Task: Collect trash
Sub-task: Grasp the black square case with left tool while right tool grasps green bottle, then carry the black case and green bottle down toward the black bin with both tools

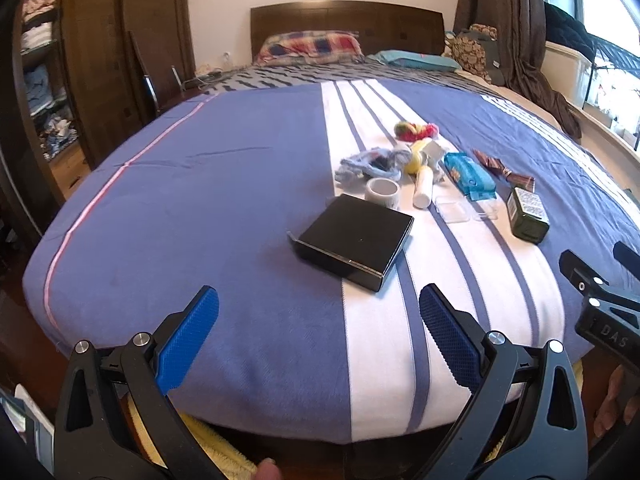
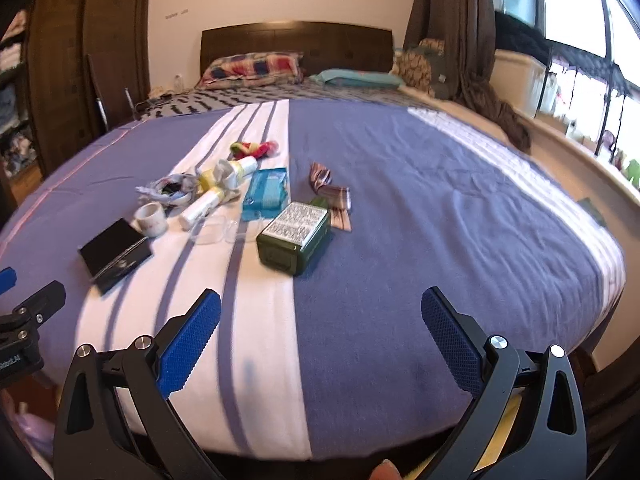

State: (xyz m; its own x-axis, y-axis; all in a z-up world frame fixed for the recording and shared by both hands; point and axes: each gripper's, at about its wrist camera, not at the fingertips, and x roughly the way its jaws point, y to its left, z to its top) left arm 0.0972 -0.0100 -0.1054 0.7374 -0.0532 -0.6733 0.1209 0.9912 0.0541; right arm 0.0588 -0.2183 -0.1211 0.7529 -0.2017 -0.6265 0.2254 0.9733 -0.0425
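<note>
Blue and white striped blanket (image 1: pixel 240 200) covers the bed and carries all the trash, which lies on and beside the white band, well away from the foot edge. Nearest that edge is a black box (image 1: pixel 354 236), flat, with one corner toward the foot. Right of it a green box (image 2: pixel 295 236) has its long axis toward the headboard. Behind lie a blue wipes pack (image 1: pixel 469 176) and a white tube (image 1: pixel 423 189), both pointing along the stripes. The left gripper (image 1: pixel 319 330) and right gripper (image 2: pixel 321 330) hang over the foot edge, jaws spread wide, holding nothing.
</note>
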